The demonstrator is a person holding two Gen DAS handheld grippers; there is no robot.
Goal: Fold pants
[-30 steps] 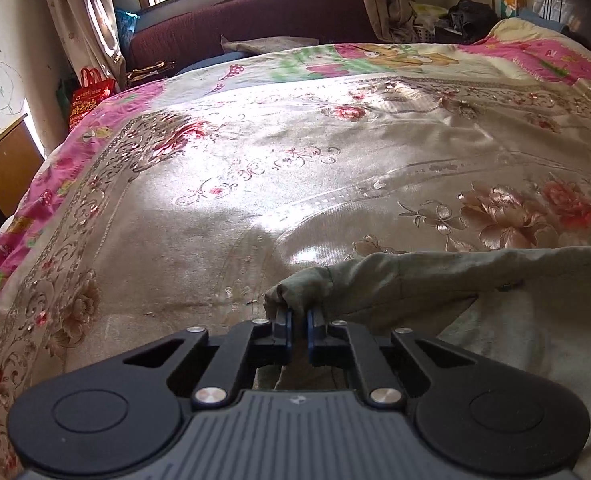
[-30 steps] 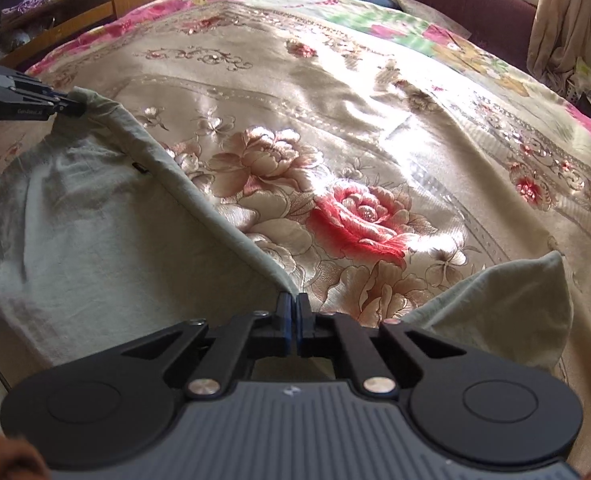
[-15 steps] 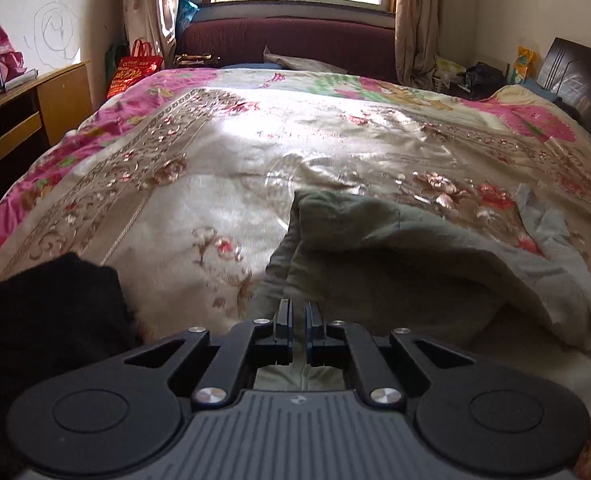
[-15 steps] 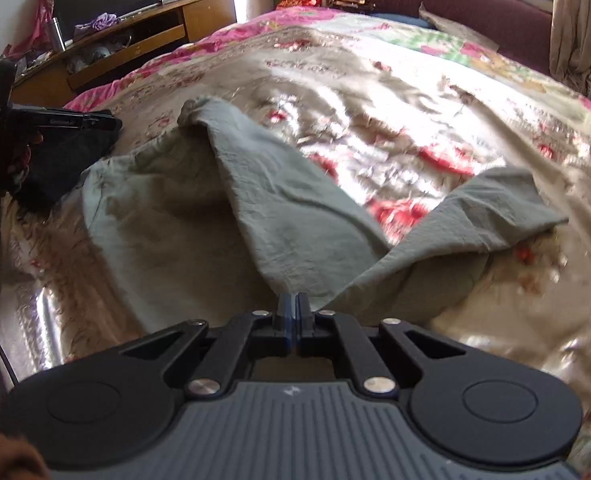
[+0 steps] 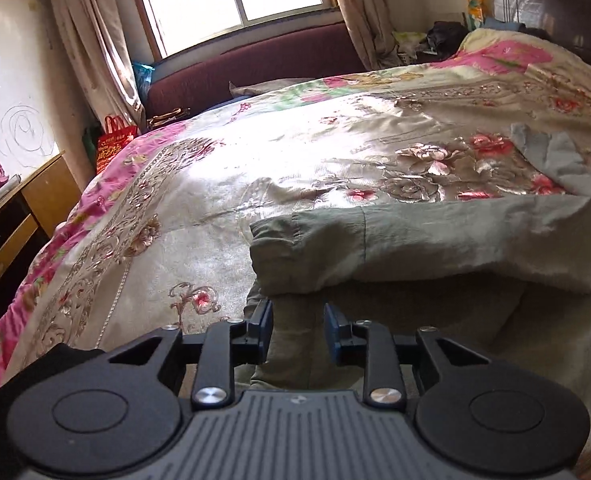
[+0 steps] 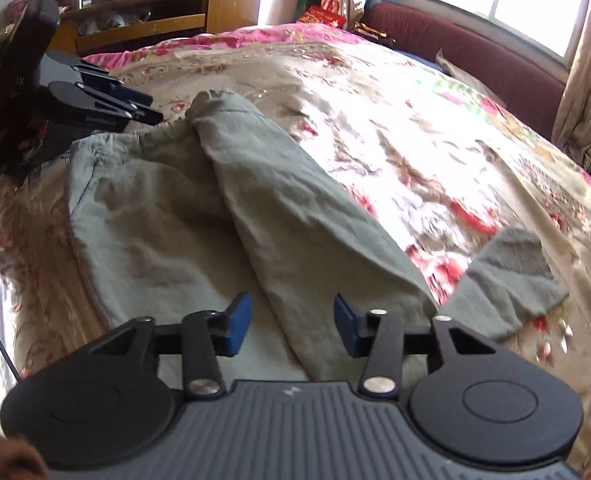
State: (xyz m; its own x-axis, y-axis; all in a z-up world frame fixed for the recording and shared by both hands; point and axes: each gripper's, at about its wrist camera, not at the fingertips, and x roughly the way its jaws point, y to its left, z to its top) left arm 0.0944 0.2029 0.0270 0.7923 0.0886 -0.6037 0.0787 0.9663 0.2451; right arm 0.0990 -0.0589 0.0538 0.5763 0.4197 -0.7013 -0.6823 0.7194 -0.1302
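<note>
Gripper (image 5: 298, 332) above floral bedspread (image 5: 231, 184)

Bed (image 5: 223, 184) with floral gold-pink cover; grey-green pants (image 6: 183, 208) lie folded on it, one leg end (image 6: 511, 276) at 3 o'clock, right wrist view.

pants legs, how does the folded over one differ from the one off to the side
The folded-over leg lies long and diagonal on top of the pants' body, its cuff near the left claw. The other leg end shows only a short piece, lying straight on the floral bedspread, off to the right. The first runs between the right claw's open jaws; the second lies outside them. Both are the same grey-green cloth.
</note>
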